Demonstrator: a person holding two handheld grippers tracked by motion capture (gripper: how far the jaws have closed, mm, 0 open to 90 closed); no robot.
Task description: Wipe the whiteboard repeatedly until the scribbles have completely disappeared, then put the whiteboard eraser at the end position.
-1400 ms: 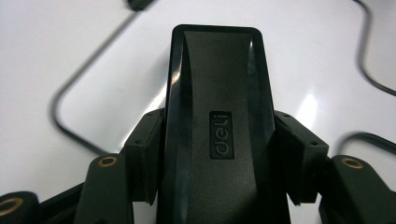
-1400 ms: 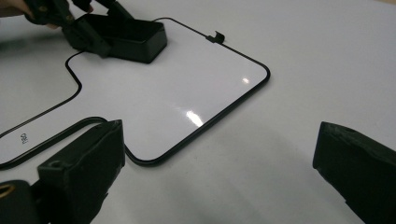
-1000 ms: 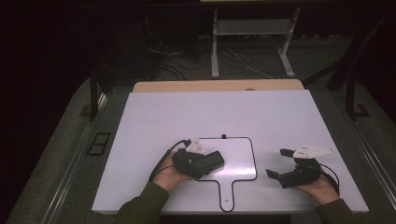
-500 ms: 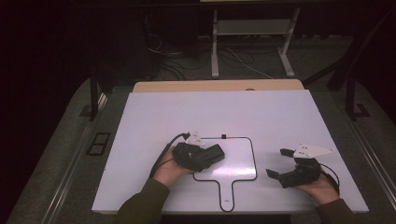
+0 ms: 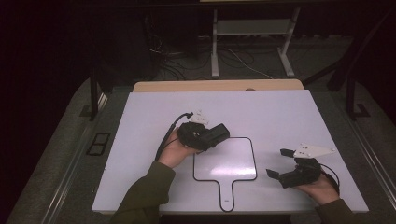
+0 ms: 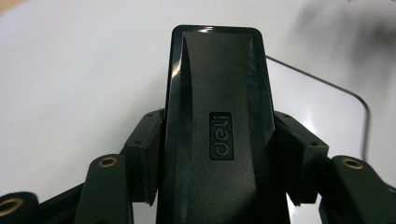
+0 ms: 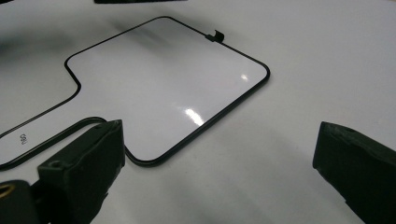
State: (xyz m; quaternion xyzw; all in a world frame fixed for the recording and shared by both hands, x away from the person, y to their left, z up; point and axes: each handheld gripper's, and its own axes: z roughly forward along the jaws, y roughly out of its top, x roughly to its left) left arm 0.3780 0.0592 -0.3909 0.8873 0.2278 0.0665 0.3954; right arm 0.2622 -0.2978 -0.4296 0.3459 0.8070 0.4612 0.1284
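Observation:
A small white board [image 5: 225, 159] with a thin black rim and a short handle lies flat on the white table [image 5: 140, 140]; the handle points toward the person. My left gripper [image 5: 218, 134] hovers at the board's far left corner, shut on a black block eraser [image 5: 215, 132]. In the left gripper view the eraser [image 6: 219, 116], marked "deli", sits squeezed between both jaws of that gripper [image 6: 219, 161]. My right gripper [image 5: 276, 162] rests open near the table's front right, just right of the board. The right gripper view has the board [image 7: 163, 79] ahead of the open gripper [image 7: 219, 172].
A small black clip [image 7: 215, 35] sticks up from the board's rim at one corner. A wooden strip [image 5: 217, 86] runs along the table's far edge. Beyond it, on the dark floor, are cables and a metal stand [image 5: 252, 42].
My left gripper has carried the eraser away from the person, to the board's far left corner. The right gripper has stayed in place.

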